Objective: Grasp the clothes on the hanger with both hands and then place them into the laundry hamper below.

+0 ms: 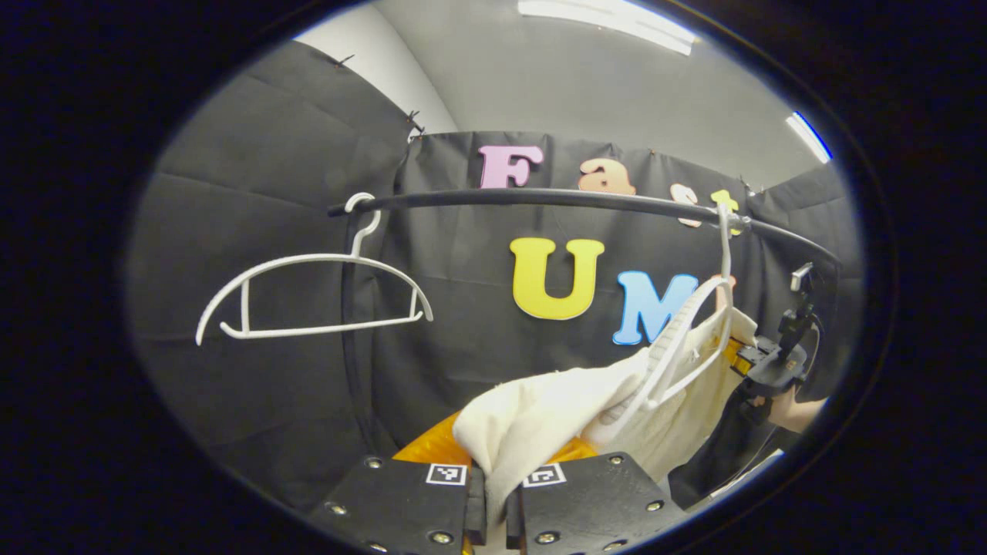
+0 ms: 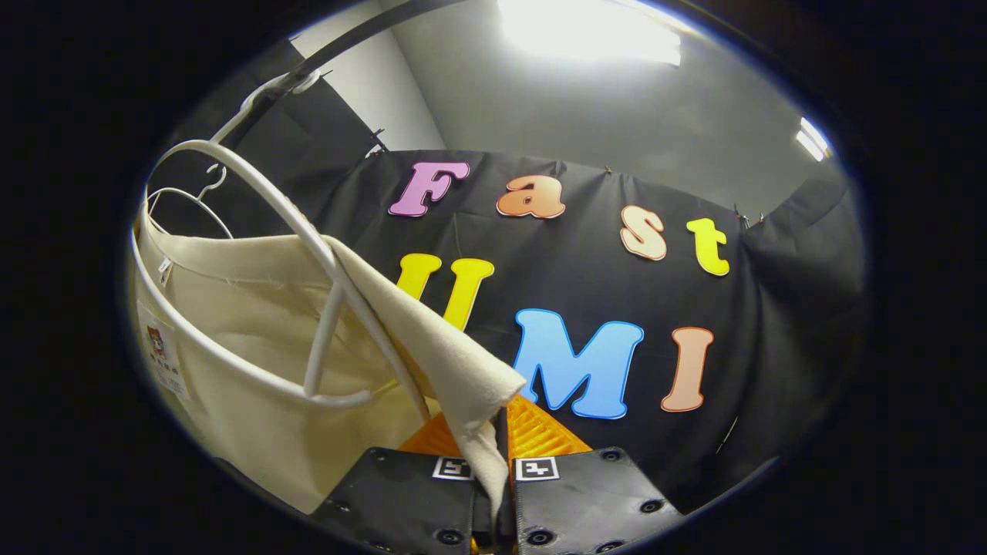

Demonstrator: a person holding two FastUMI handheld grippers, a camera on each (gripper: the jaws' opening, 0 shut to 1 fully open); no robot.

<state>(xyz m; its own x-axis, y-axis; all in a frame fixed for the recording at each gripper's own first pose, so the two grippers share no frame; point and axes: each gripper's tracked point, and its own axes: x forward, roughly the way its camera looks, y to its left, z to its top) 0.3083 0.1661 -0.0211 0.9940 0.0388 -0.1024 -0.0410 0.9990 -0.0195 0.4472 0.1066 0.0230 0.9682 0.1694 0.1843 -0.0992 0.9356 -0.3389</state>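
While both grippers are clenching it, the cream garment (image 1: 540, 420) is stretching between them. The left gripper (image 1: 493, 493) is pinching a bunched fold rising just ahead of its fingers; the right gripper (image 2: 493, 493) is pinching a corner draping down off the white hanger (image 2: 324, 308). Up left of the left gripper, a bare hanger (image 1: 308, 297) is hanging on the black rail (image 1: 555, 198).

1. My left gripper (image 1: 493, 474) points forward and slightly up, its two fingers drawn in tight on a fold of the cream garment (image 1: 532, 420) pinched between them.
2. My right gripper (image 2: 493, 462) is tilted upward, jaws likewise pressed together on a corner of that garment.
3. In the left gripper view, my right gripper sits far off to the right, a hand (image 1: 794, 408) holding it.
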